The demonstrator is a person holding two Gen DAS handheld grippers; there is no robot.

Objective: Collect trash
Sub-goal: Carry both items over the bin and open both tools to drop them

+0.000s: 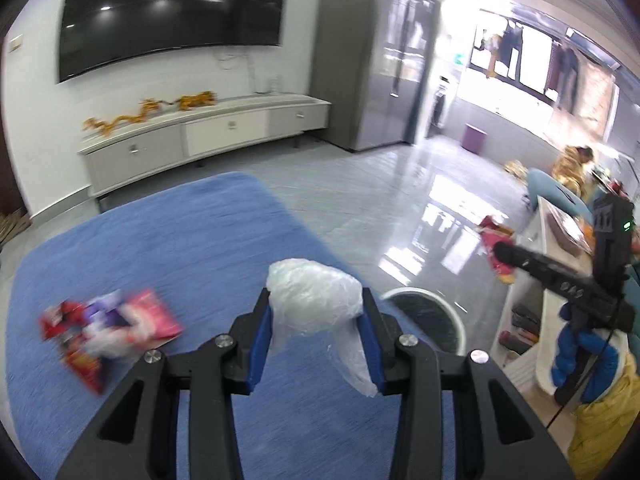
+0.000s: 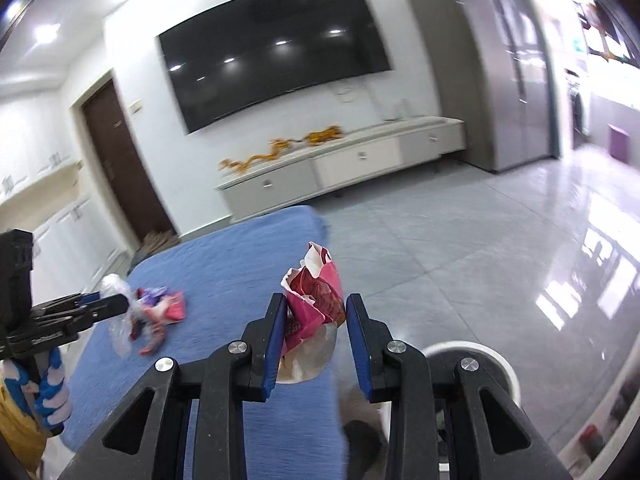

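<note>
My left gripper (image 1: 316,316) is shut on a crumpled clear plastic bag (image 1: 316,304) and holds it above the blue cloth-covered table (image 1: 160,248). My right gripper (image 2: 316,320) holds a crumpled pink and red wrapper (image 2: 316,300) between its pads, above the table's right edge (image 2: 240,280). A pile of red, purple and pink wrappers (image 1: 108,328) lies on the table at the left; it also shows in the right wrist view (image 2: 160,312). A white round trash bin (image 1: 428,312) stands on the floor beside the table, low in the right wrist view (image 2: 472,364).
A white TV cabinet (image 1: 208,136) and a large dark TV (image 1: 172,12) are along the far wall. A grey tall cabinet (image 1: 372,60) stands to the right. A white shelf unit (image 1: 536,280) with clutter is on the right. The floor is glossy grey tile (image 1: 360,200).
</note>
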